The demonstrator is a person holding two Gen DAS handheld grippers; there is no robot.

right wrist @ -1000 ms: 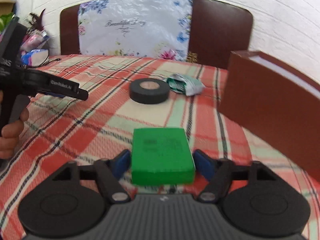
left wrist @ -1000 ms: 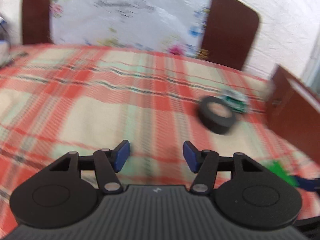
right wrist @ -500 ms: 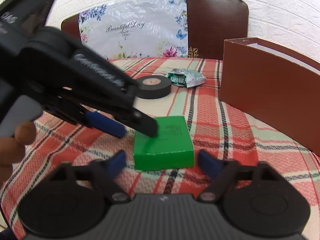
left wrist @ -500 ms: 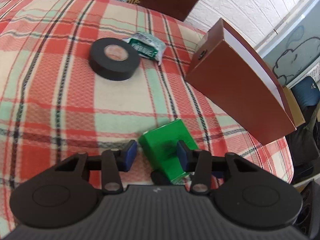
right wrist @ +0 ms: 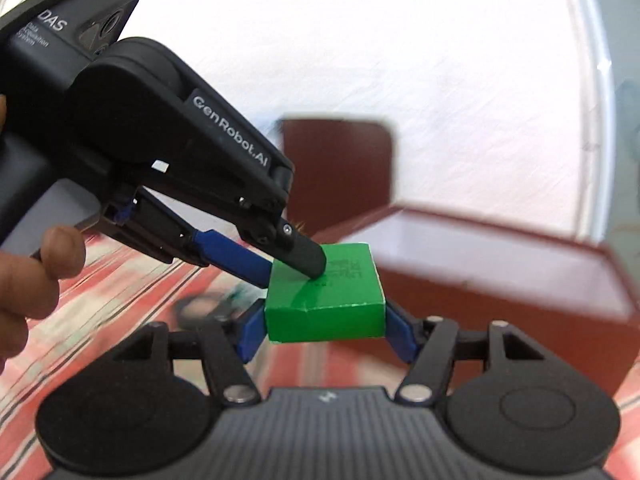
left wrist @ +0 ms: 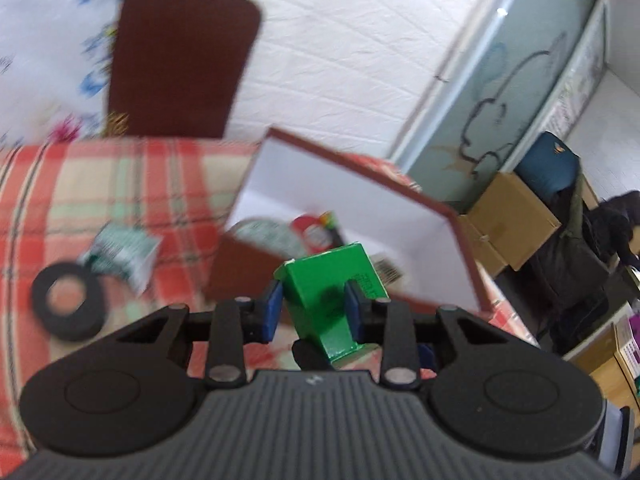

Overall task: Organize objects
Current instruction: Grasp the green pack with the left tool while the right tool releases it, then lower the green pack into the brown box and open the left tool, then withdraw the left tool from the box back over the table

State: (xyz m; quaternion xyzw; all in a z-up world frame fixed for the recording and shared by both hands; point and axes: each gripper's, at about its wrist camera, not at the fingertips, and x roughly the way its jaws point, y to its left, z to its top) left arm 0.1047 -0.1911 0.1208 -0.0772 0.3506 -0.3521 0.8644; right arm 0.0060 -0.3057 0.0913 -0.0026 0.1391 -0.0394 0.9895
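A green box [left wrist: 332, 296] is held off the table by both grippers. My left gripper [left wrist: 312, 310] is shut on it, blue pads on its two sides. In the right wrist view the green box [right wrist: 324, 304] sits between my right gripper's pads [right wrist: 324, 334], which press on its left and right faces; the left gripper [right wrist: 296, 258] grips it from above. An open brown box with a white inside [left wrist: 360, 216] stands just behind, with several items in it. A black tape roll [left wrist: 68, 304] and a green-white packet [left wrist: 120, 254] lie on the plaid cloth at left.
The brown box also shows in the right wrist view [right wrist: 500, 264] at right. A brown chair back [left wrist: 176, 56] stands behind the table. Cardboard boxes [left wrist: 508, 220] and a dark bag are on the floor at right.
The left gripper closed on the green box, the right gripper closed on it too, and both lifted it off the cloth toward the brown box.
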